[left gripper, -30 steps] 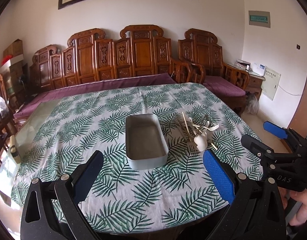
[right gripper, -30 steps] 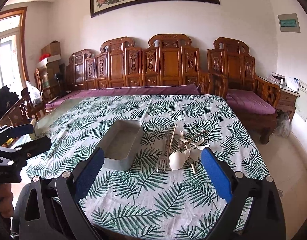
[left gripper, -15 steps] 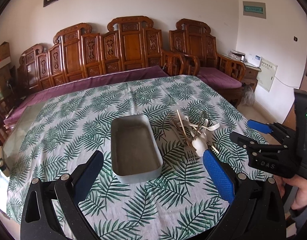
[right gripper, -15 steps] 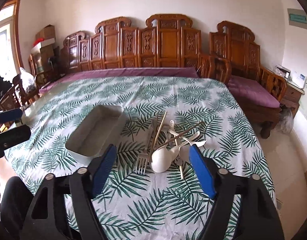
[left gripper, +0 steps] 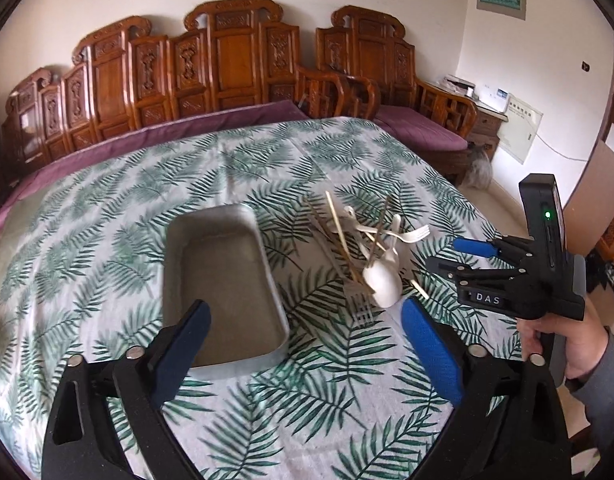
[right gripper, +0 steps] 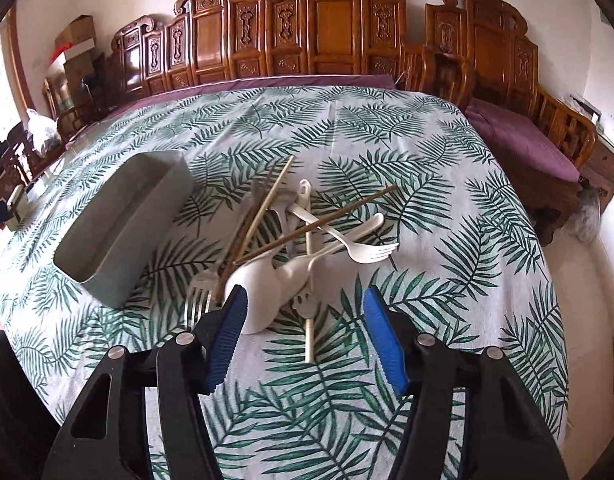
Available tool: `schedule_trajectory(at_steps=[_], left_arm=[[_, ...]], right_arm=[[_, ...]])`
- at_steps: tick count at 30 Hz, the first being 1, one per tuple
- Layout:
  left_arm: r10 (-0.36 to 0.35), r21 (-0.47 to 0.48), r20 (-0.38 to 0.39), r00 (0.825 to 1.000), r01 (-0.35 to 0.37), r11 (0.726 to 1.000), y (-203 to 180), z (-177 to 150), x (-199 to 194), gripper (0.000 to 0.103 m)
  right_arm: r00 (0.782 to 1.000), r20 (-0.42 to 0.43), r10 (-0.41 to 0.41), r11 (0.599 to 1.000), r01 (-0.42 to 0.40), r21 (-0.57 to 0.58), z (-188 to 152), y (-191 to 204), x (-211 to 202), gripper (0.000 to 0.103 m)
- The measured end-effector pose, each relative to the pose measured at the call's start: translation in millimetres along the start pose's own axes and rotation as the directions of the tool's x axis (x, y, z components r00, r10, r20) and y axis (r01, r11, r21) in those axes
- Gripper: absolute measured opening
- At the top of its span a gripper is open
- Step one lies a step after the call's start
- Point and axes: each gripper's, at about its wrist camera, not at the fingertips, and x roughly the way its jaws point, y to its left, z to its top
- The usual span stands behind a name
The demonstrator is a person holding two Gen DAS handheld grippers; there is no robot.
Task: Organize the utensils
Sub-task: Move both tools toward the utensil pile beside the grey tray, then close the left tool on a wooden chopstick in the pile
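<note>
A pile of utensils (right gripper: 299,240) lies on the leaf-print tablecloth: a white ladle spoon (right gripper: 259,292), white plastic forks (right gripper: 367,250), a metal fork (right gripper: 199,300), brown chopsticks (right gripper: 319,224). Left of it stands an empty grey rectangular tray (right gripper: 119,232). My right gripper (right gripper: 305,304) hangs just above the near end of the pile, its jaws closing, the ladle bowl and a white handle between them, pads not pressing. My left gripper (left gripper: 303,324) hovers over the tray's (left gripper: 223,280) near right corner, jaws closing a little, nothing in them. The left wrist view also shows the right gripper (left gripper: 447,254) beside the pile (left gripper: 367,248).
The table (right gripper: 447,200) is round-edged and drops off at right. Carved wooden chairs (right gripper: 335,32) with purple cushions line the far side. A hand (left gripper: 567,344) holds the right gripper's handle. Boxes and bags (right gripper: 39,128) sit at far left.
Both grippers have come forward and down toward the table. The right gripper's jaws have narrowed and now straddle the near end of the utensil pile. The left now hangs over the tray's corner.
</note>
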Motion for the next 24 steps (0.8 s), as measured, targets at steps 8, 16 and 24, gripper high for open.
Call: schedule_trajectory(at_steps=[8,16,24], left_arm=[[-0.089,0.049,-0.067,0.994,0.092,0.995,-27,22,58,0.063],[-0.124,0.105,-0.155,0.980,0.141,0.984,-62,42,128,0.046],[-0.142,0.107,-0.231,0.963,0.170,0.980,-71,52,180,0.027]], right_arm=[[1.000,-0.016,0.010,0.999,-0.010,0.036,-1,-24,15,0.052],[0.999,-0.024,0.023,0.997,-0.021,0.079,-3,-42,21,0.045],[0.999,-0.024,0.033,0.994,-0.030,0.108,-2,-52,22,0.045]])
